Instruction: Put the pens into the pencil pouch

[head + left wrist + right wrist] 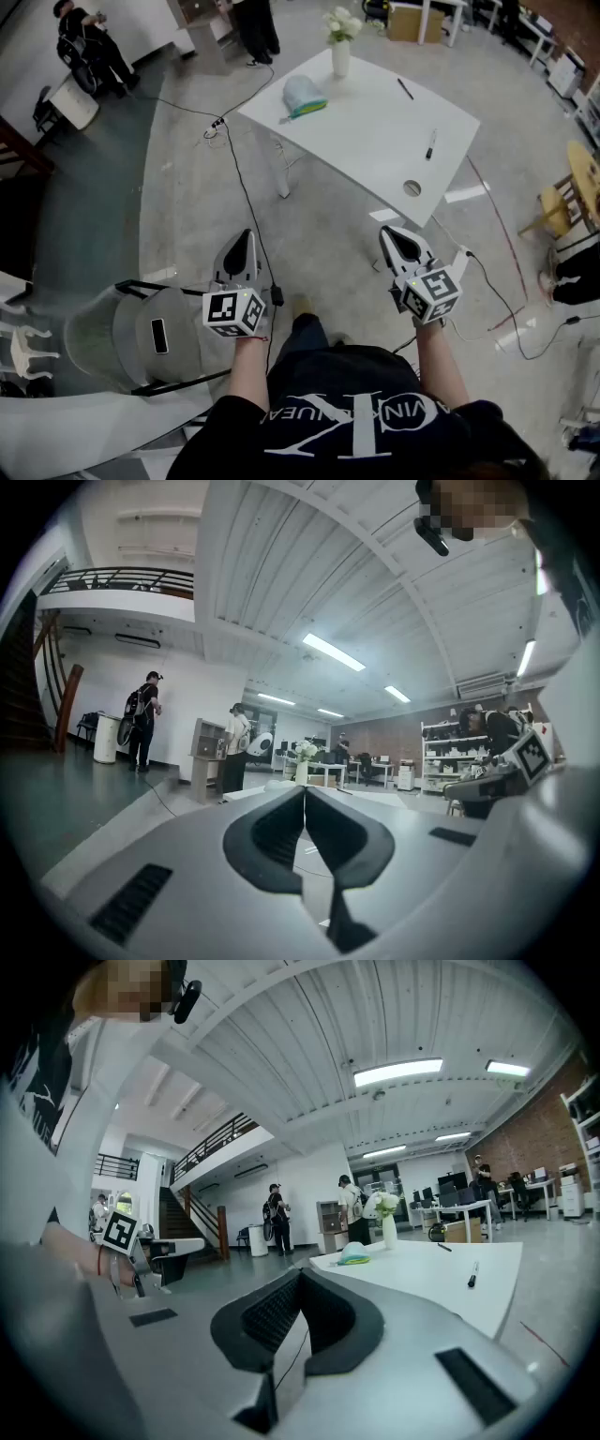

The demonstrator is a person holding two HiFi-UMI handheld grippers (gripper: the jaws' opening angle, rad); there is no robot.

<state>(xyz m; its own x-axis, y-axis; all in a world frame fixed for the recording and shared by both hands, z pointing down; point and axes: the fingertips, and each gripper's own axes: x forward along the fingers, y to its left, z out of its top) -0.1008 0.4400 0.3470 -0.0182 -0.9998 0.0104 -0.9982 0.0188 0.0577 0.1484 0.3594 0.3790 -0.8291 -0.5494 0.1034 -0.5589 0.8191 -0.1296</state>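
Note:
A white table (375, 141) stands some way ahead of me. On it lie a light blue-green pencil pouch (304, 96) near the far left corner, a black pen (405, 89) toward the far side and a second pen (430, 144) nearer the right edge. The pouch (355, 1254) and a pen (472, 1275) also show in the right gripper view. My left gripper (241, 246) and right gripper (392, 238) are held level over the floor, well short of the table. Both are shut with nothing between the jaws.
A white vase with flowers (340, 42) stands at the table's far corner, and a round hole (412, 187) is near its front edge. A grey chair (141, 333) is at my lower left. Cables (246, 187) run across the floor. People stand at the back left (89, 47).

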